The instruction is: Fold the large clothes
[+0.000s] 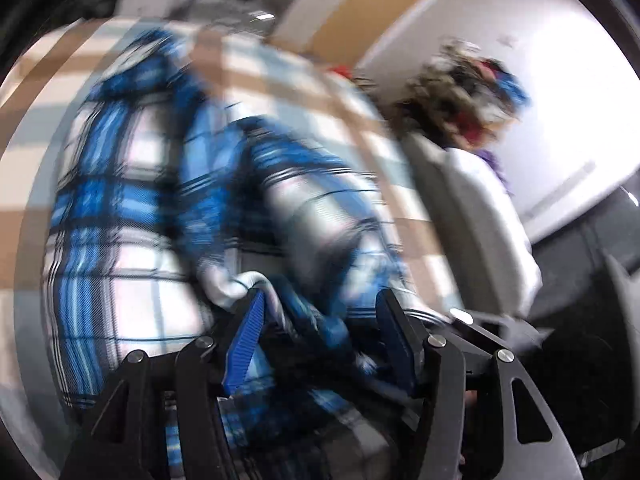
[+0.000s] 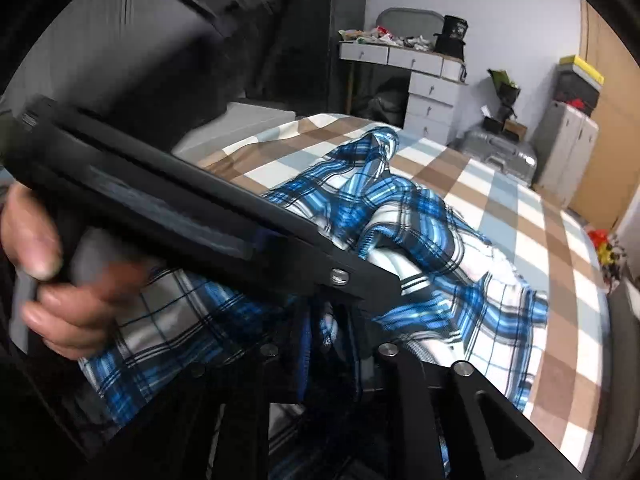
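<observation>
1. Clearly, the blue, white and black plaid flannel shirt [image 2: 420, 240] lies rumpled on the bed with its brown, white and pale-blue checked cover [image 2: 520, 216], one end drawn up toward both tools.
2. In its own blurred view the left gripper [image 1: 320, 320] stands partly open, its blue-ribbed pads either side of a bunched fold of plaid cloth; whether they press on it I cannot tell.
3. From the right wrist view the right gripper [image 2: 332, 344] looks nearly closed with plaid cloth running between the fingers, seemingly pinched.
4. A hand [image 2: 44, 264] holds the left tool's black body, which crosses just in front of the right one.
5. To do this step well, I would separate the two tools, take one clear edge or corner each, and draw the shirt flat before folding.
6. Open cover lies beyond and to the right of the shirt; the bed's right edge is near, so spread toward the middle.
</observation>
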Available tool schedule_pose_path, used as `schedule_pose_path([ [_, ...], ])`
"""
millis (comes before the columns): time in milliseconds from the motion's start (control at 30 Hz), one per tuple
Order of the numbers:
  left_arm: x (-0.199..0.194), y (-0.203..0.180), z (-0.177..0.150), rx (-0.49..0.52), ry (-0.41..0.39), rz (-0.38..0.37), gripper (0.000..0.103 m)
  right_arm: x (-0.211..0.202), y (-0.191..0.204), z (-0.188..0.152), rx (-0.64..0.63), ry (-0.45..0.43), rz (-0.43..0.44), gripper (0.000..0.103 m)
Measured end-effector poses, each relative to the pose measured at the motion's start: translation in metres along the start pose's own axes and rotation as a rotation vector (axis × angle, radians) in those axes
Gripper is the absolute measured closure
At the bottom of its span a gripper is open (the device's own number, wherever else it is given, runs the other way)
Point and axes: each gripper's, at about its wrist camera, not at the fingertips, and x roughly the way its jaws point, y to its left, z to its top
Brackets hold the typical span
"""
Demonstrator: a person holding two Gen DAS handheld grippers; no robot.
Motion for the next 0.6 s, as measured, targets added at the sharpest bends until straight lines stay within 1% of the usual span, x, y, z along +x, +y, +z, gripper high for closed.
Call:
schedule_pose_path([
  [33, 0.000, 0.004, -0.001, -0.016, -0.011, 0.001, 0.069, -0.004, -0.001, -0.004, -0.007, 0.004, 0.019, 0.074],
  [67, 0.000, 0.005, 0.000, -0.020, -0.020, 0.006, 0.078, -0.010, -0.004, -0.005, -0.005, 0.003, 0.063, 0.061],
  [100, 0.000, 0.007, 0.001, -0.028, -0.024, 0.007, 0.082, -0.016, -0.009, -0.006, 0.008, -0.009, 0.095, 0.058],
  [133, -0.002, 0.008, 0.001, -0.031, -0.026, 0.005, 0.082, -0.024, -0.018, -0.007, 0.040, -0.033, 0.116, 0.057],
  [200, -0.006, 0.010, -0.002, -0.018, -0.034, 0.014, 0.082, -0.040, -0.051, -0.008, 0.172, -0.081, 0.133, 0.056],
  [267, -0.007, 0.011, -0.005, -0.009, -0.037, 0.019, 0.082, -0.044, -0.085, -0.009, 0.337, -0.117, 0.110, 0.046],
  [300, -0.005, 0.012, -0.006, -0.008, -0.038, 0.022, 0.082, -0.040, -0.101, -0.009, 0.428, -0.112, 0.099, 0.044],
  [367, -0.003, 0.010, -0.010, 0.001, -0.040, 0.027, 0.082, -0.022, -0.131, -0.012, 0.650, -0.050, 0.137, 0.044],
  [400, -0.003, 0.010, -0.012, 0.009, -0.042, 0.032, 0.082, -0.008, -0.143, -0.015, 0.755, -0.015, 0.176, 0.044],
  [467, 0.003, 0.008, -0.016, 0.031, -0.050, 0.042, 0.082, 0.022, -0.161, -0.019, 0.919, 0.029, 0.299, 0.044],
  [500, 0.004, 0.006, -0.017, 0.040, -0.054, 0.046, 0.082, 0.035, -0.165, -0.020, 0.983, 0.045, 0.345, 0.044],
  [533, 0.003, 0.006, -0.018, 0.053, -0.061, 0.049, 0.082, 0.044, -0.168, -0.019, 1.020, 0.060, 0.373, 0.044],
  [600, 0.003, 0.006, -0.020, 0.068, -0.078, 0.047, 0.082, 0.064, -0.171, -0.019, 1.095, 0.093, 0.402, 0.044],
])
